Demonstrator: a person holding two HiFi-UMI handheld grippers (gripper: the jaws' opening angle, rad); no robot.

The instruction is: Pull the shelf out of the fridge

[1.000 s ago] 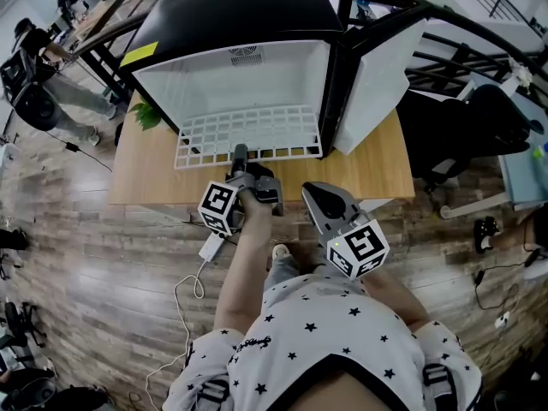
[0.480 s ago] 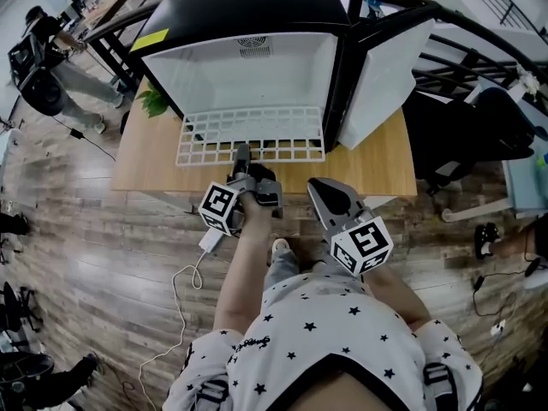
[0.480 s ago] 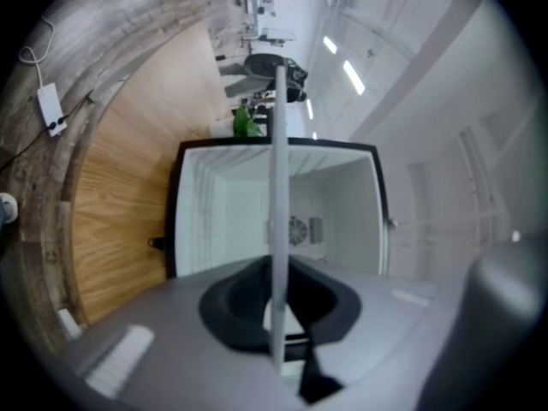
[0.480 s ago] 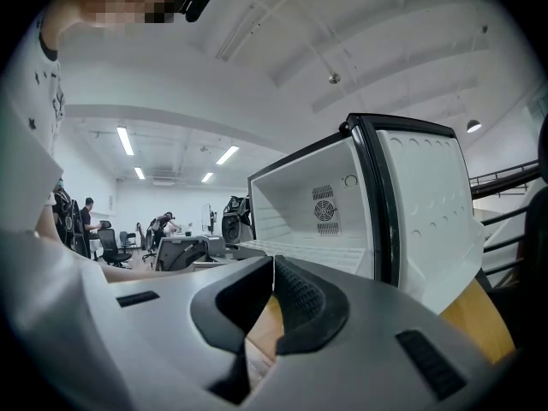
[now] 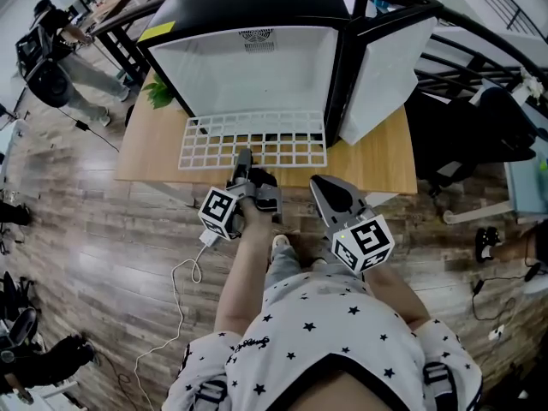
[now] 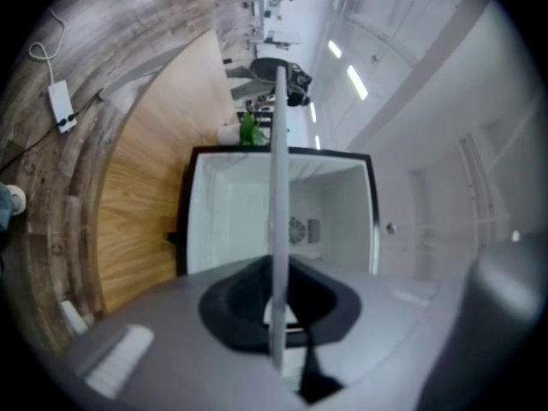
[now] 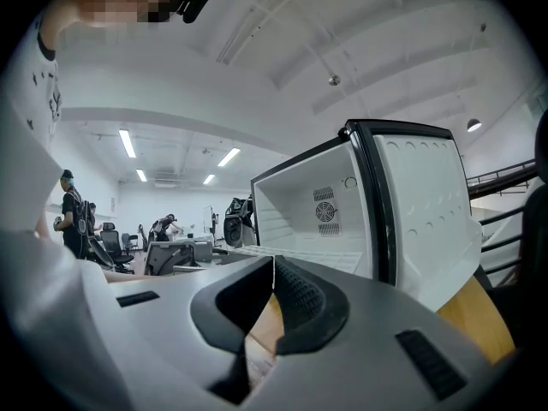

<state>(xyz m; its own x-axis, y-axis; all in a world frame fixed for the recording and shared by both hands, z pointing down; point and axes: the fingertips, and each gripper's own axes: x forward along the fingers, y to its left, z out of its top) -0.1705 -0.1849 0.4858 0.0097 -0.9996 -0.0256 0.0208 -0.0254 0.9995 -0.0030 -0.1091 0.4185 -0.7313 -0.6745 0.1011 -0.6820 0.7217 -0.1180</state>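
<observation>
The white wire-grid shelf (image 5: 257,139) juts from the black fridge's (image 5: 248,7) smooth white cavity, over bare wooden surface (image 5: 377,157) in front of the fridge; the left gripper (image 5: 243,159) pinches its front wire. The right gripper (image 5: 324,185), pressed together and empty, hovers in front of the fridge at the surface's near edge.

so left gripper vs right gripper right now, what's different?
Left gripper is shut on the shelf's front edge; right gripper is shut on nothing. Left gripper reaches over the table toward the fridge; right gripper sits back at the table's near edge, clear of the shelf. Both are grey and carry a marker cube.
</observation>
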